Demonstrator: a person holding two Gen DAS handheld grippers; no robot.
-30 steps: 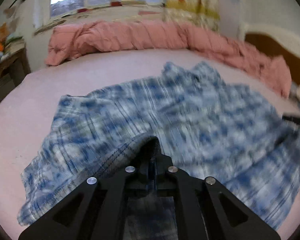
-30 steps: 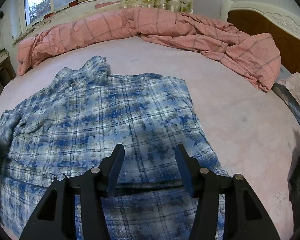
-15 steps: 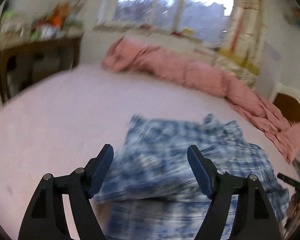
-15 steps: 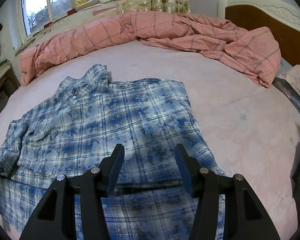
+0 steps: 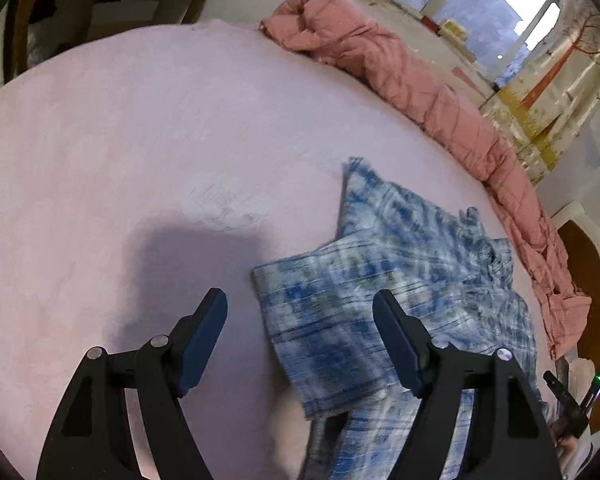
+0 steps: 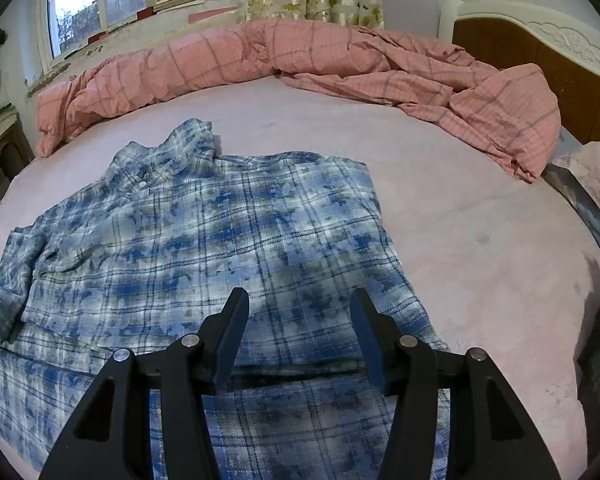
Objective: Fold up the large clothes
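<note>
Shirt [image 6: 204, 248], blue-and-white plaid, lies spread on the pink bed [image 6: 480, 240], one sleeve folded across. Left gripper [image 5: 300, 336] fingers stand wide and empty above its edge; right gripper [image 6: 300, 336] fingers, partly apart, hover over its hem.

Both views ride on hand-held grippers and look forward and steeply down along their fingers, close over a pink bed [image 6: 480, 240]. The right wrist view faces the far window [image 6: 80, 4] squarely. The left wrist view is rolled, seeing mostly bare sheet. Both share the blue plaid shirt [image 6: 220, 232] and pink checked duvet [image 5: 420, 92].
</note>
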